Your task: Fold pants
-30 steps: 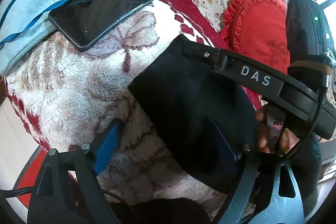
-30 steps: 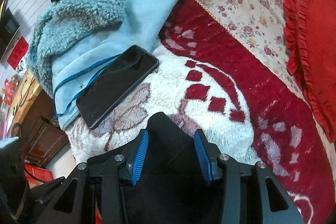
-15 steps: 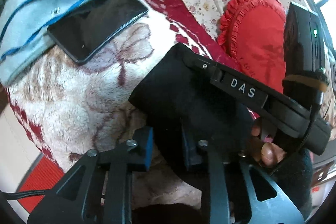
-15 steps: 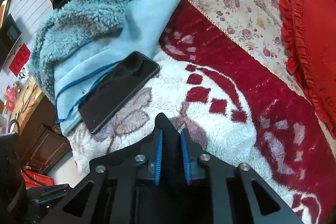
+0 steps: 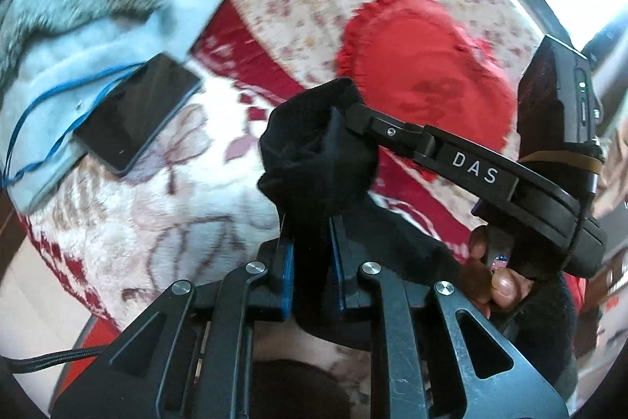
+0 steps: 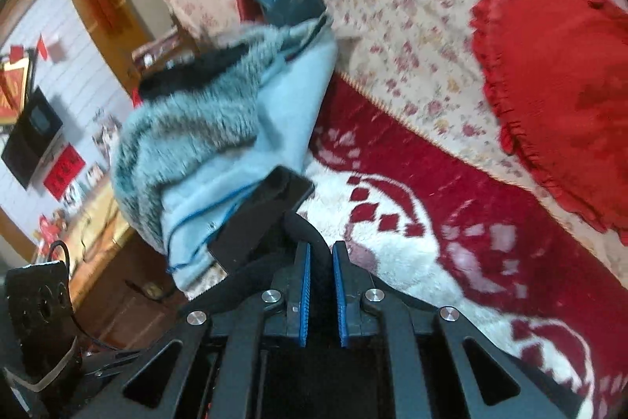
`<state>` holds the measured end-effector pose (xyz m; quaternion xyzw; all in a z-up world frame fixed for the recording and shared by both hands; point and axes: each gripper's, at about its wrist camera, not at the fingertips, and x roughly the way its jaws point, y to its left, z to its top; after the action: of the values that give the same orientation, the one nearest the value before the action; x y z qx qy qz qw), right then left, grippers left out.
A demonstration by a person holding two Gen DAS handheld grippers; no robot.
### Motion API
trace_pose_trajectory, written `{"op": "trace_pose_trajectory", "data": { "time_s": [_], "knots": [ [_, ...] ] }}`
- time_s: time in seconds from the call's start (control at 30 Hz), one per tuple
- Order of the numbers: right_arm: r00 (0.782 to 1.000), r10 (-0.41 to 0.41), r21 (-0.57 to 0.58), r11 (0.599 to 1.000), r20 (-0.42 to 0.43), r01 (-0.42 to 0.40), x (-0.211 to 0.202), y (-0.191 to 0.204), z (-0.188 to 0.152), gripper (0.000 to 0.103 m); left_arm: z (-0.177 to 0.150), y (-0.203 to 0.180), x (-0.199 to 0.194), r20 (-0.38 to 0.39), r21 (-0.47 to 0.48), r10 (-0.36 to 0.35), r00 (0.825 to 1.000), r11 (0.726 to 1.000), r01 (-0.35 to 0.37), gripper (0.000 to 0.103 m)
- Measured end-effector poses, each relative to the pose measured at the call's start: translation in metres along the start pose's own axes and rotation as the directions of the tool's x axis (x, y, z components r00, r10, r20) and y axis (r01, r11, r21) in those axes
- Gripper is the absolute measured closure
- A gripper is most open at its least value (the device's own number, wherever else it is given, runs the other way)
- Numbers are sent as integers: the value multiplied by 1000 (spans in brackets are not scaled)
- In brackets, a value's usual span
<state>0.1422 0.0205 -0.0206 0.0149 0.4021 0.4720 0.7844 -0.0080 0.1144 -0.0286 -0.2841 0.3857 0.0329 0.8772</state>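
Note:
The black pants (image 5: 314, 160) are bunched and lifted off the red-and-white fleece blanket (image 5: 157, 207). My left gripper (image 5: 310, 250) is shut on a fold of the pants between its blue pads. My right gripper (image 6: 321, 258) is shut on another edge of the black pants (image 6: 302, 226), which rises just past its tips. In the left wrist view the right gripper's black arm marked DAS (image 5: 463, 167) reaches in from the right and grips the upper part of the bundle.
A black phone (image 5: 137, 116) lies on a light blue fleece jacket (image 5: 78, 38) at the left of the blanket; it also shows in the right wrist view (image 6: 263, 218). A red frilled cushion (image 5: 424, 65) lies on the floral sheet (image 6: 412, 46) behind.
Both grippers closed on the pants and raised them off the blanket. The cloth went from lying flat to a bunched bundle held between the two grippers.

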Motion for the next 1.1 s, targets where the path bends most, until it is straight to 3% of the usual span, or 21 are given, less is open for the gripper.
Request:
{"op": "trace_pose_trajectory", "data": {
  "time_s": [0.27, 0.33, 0.4, 0.57, 0.67, 0.8, 0.83, 0.9, 0.93, 1.0, 1.1],
  "knots": [
    [995, -40, 101, 994, 97, 30, -75, -33, -31, 94, -24, -60, 5, -52, 147, -55, 997, 987, 62, 89],
    [993, -52, 133, 990, 109, 37, -89, -46, -43, 95, -33, -75, 10, -75, 187, -55, 996, 980, 69, 89],
    [990, -64, 174, 984, 126, 42, -102, -59, -55, 102, -41, -87, 17, -101, 217, -52, 994, 973, 73, 89],
    [986, -99, 274, 960, 136, 59, -129, -98, -83, 102, -67, -114, 40, -168, 289, -23, 985, 955, 71, 89],
    [985, -106, 340, 939, 134, 54, -137, -114, -101, 102, -83, -122, 50, -196, 338, 4, 981, 939, 64, 89],
    [977, -94, 499, 866, 190, -14, -151, -140, -123, 100, -94, -122, 59, -213, 361, 30, 977, 931, 50, 89],
    [974, -86, 523, 852, 209, -37, -155, -143, -127, 96, -95, -121, 60, -215, 359, 30, 976, 932, 51, 89],
    [965, -63, 576, 811, 253, -98, -160, -149, -136, 78, -95, -121, 60, -214, 359, 28, 976, 932, 52, 89],
    [960, -39, 598, 789, 277, -140, -160, -151, -140, 63, -94, -121, 59, -213, 361, 29, 977, 931, 51, 89],
    [960, 2, 619, 765, 279, -181, -154, -148, -142, 59, -95, -121, 59, -208, 367, 33, 978, 929, 47, 89],
    [977, 12, 585, 799, 214, -138, -141, -134, -135, 59, -96, -121, 58, -203, 369, 34, 979, 928, 44, 89]
  ]
}}
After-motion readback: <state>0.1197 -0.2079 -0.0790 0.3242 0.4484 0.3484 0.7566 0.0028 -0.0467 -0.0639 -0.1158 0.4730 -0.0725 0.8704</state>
